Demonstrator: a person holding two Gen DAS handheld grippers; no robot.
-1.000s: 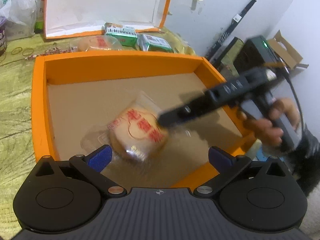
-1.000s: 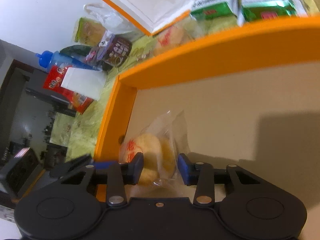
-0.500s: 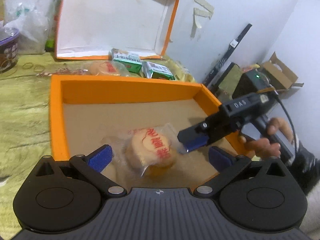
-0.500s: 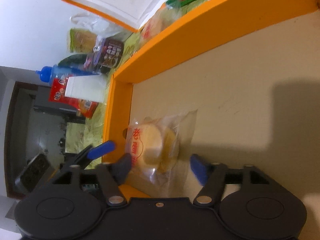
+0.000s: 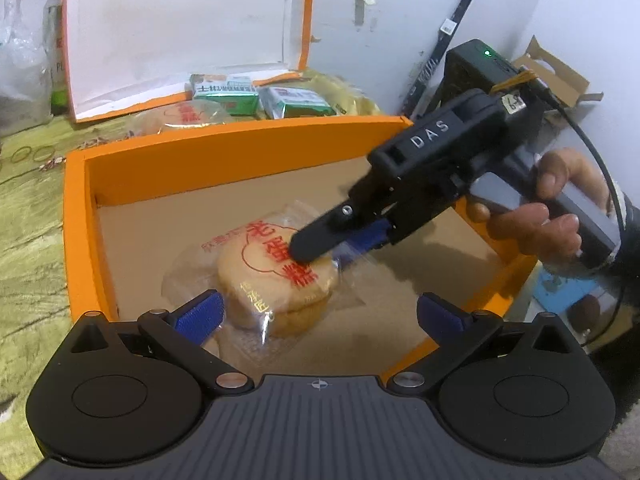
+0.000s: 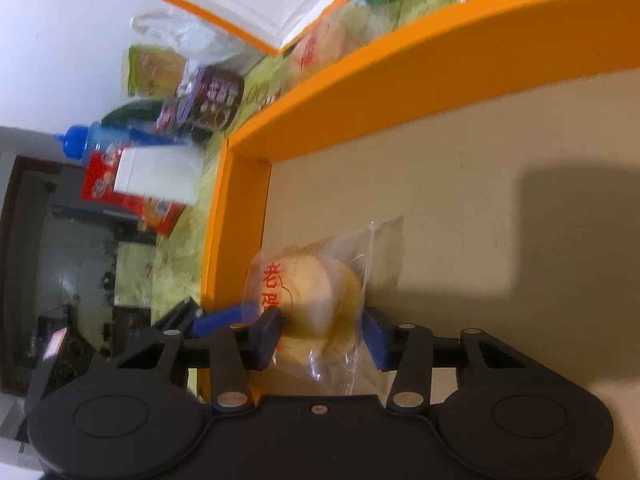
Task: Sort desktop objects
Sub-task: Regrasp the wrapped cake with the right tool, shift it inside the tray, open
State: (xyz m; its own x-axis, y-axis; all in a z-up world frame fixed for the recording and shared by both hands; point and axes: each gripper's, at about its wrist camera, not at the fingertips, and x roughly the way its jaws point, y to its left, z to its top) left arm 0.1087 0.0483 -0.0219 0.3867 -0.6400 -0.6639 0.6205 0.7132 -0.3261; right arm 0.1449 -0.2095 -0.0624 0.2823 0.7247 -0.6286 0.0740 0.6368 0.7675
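Note:
A round pastry (image 5: 276, 276) in clear wrap with red characters sits tilted on the floor of the orange box (image 5: 240, 140), near its left wall. My right gripper (image 6: 322, 338) is shut on the pastry (image 6: 316, 296): one finger presses the printed face and the other the underside. From the left wrist view, the right gripper (image 5: 320, 254) reaches in from the right, held by a hand (image 5: 552, 208). My left gripper (image 5: 320, 312) hangs open over the box's near edge with the pastry just ahead of its fingers, touching nothing.
Behind the box lie two green packets (image 5: 224, 94) and another wrapped pastry (image 5: 188, 114), in front of the upright white-lined lid (image 5: 180, 32). A black device (image 5: 476, 68) stands at the right. A blue bottle (image 6: 84, 142), a red carton (image 6: 132, 192) and snack packs crowd the table's left.
Half a second ago the right gripper stood open with the pastry lying flat. Its fingers have now shut on the pastry again and tipped it up. The left gripper stays open.

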